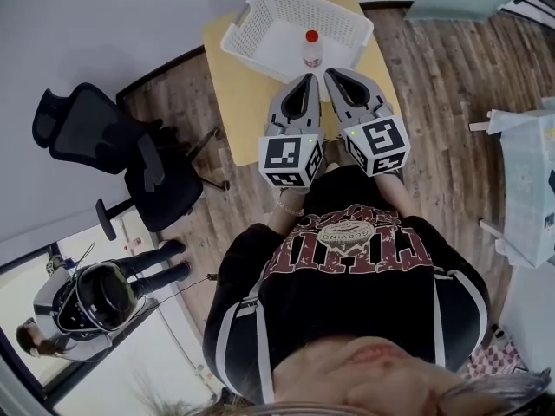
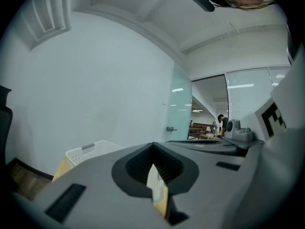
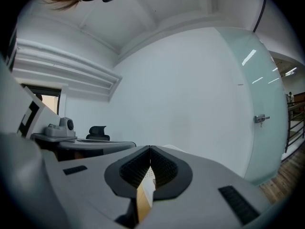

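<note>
The yellow table fills the upper middle of the head view. The white basket sits at the table's far end, within easy reach of your arms. You hold the left gripper and right gripper side by side just below it. Both are pressed together on nothing, with their tips at the basket's near rim. The red-capped bottle stands upright inside the basket, just beyond those tips. Only the head view shows the bottle. The left gripper view catches the basket at lower left, and the right gripper view shows an office chair at left.
</note>
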`<state>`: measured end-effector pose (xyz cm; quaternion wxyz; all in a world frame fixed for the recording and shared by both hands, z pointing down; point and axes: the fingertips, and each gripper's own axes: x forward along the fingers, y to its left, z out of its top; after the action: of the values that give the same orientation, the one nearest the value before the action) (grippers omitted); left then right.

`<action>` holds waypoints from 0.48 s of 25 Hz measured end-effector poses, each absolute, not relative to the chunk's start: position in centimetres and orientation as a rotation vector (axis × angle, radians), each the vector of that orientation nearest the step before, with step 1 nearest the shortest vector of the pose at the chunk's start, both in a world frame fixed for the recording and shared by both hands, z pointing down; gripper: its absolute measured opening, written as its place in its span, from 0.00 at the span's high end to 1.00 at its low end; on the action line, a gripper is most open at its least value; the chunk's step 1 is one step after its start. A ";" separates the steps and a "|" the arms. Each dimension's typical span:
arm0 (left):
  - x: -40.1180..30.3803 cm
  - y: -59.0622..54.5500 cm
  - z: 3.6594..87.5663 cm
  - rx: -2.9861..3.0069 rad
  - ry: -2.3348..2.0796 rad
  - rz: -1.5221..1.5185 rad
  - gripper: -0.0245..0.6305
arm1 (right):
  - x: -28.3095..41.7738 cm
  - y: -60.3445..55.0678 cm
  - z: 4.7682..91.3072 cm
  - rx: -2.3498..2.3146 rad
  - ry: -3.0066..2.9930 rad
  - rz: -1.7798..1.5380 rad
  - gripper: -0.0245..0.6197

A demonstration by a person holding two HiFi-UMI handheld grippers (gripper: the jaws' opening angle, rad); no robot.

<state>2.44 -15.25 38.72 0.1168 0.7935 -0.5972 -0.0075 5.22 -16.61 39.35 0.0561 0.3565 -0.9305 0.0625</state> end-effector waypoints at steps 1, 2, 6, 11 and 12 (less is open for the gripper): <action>2.4 -15.5 38.8 2.325 -1.743 -0.019 0.90 | 5.1 -16.8 39.5 1.084 -2.821 0.193 0.94; 2.4 -15.9 38.8 2.327 -1.738 -0.018 0.90 | 5.1 -17.1 39.5 1.088 -2.818 0.196 0.94; 2.2 -17.1 38.7 2.345 -1.715 -0.010 0.90 | 4.9 -18.4 39.6 1.118 -2.806 0.203 0.94; 1.4 -18.2 38.9 2.360 -1.690 0.008 0.90 | 4.5 -19.7 40.0 1.156 -2.786 0.220 0.94; 1.2 -18.4 38.9 2.365 -1.685 0.012 0.90 | 4.3 -20.0 40.1 1.163 -2.781 0.223 0.94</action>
<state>1.17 -18.42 38.93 0.1185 0.8086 -0.5763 0.0040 4.32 -20.00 40.09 0.0593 0.3840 -0.9185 0.0735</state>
